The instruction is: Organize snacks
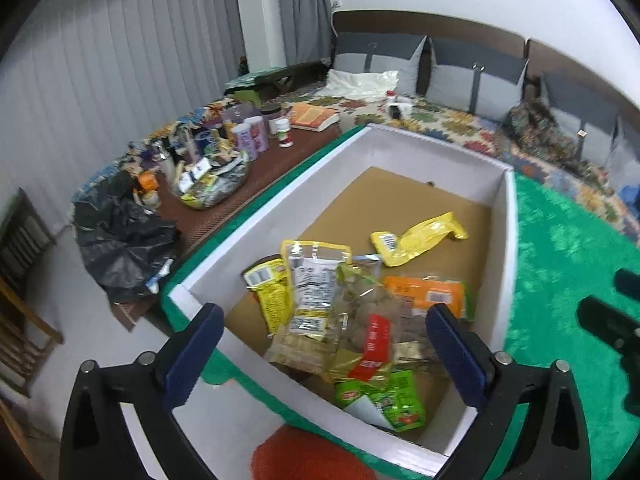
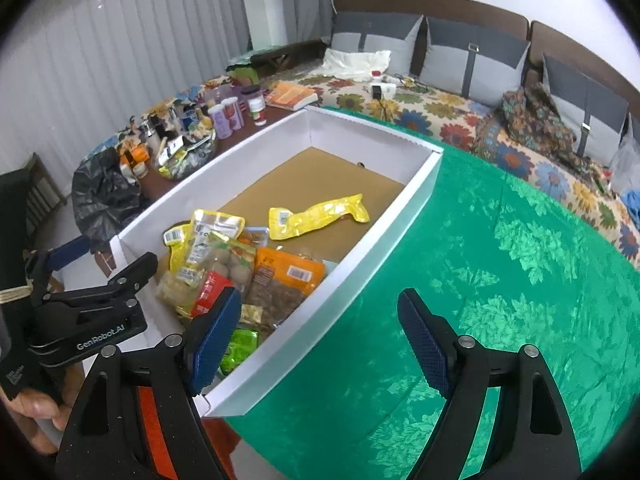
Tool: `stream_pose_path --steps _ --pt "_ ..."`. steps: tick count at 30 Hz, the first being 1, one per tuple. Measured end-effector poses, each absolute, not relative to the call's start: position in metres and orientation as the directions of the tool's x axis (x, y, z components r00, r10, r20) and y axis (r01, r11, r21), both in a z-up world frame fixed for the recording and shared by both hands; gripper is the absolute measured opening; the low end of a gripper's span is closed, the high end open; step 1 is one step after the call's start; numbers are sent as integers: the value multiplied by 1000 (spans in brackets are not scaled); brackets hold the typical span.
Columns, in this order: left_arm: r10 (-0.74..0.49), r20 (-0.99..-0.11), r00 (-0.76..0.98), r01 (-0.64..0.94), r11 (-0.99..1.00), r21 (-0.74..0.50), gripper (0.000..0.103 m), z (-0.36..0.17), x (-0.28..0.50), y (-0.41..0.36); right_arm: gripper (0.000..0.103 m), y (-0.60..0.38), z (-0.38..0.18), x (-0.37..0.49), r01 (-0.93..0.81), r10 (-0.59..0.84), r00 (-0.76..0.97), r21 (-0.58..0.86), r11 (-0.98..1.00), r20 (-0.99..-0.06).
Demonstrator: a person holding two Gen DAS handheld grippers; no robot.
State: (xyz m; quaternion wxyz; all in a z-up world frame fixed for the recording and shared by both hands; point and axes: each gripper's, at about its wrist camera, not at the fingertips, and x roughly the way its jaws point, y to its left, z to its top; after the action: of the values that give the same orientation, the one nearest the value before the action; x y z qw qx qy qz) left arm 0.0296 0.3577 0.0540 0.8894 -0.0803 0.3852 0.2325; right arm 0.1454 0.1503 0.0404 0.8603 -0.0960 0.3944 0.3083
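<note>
A white box [image 1: 510,248] with a brown cardboard floor sits on a green cloth [image 1: 568,248]. Several snack packets lie piled in its near end: a yellow packet [image 1: 416,238] apart toward the middle, an orange one [image 1: 424,294], a clear one with a red label [image 1: 374,346], a green one [image 1: 384,398]. My left gripper [image 1: 324,354] is open and empty, above the pile at the box's near edge. My right gripper [image 2: 320,340] is open and empty, over the box's right wall [image 2: 344,292] and the cloth [image 2: 500,280]. The left gripper's body [image 2: 88,312] shows at the left of the right wrist view.
A brown side table [image 1: 248,196] left of the box holds several bottles, jars and a bowl of packets [image 1: 212,186]. A black plastic bag [image 1: 120,240] hangs beside it. A bed with a floral sheet [image 2: 460,120] and grey pillows lies behind. An orange object [image 1: 304,460] lies below the box.
</note>
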Motion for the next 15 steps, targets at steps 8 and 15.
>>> stream_pose_path --steps 8,15 --pt "395 -692 604 -460 882 101 102 63 21 354 83 154 43 134 -614 503 481 134 778 -718" --pt "371 -688 624 -461 885 60 103 66 15 359 83 163 52 127 -602 472 542 71 795 -695"
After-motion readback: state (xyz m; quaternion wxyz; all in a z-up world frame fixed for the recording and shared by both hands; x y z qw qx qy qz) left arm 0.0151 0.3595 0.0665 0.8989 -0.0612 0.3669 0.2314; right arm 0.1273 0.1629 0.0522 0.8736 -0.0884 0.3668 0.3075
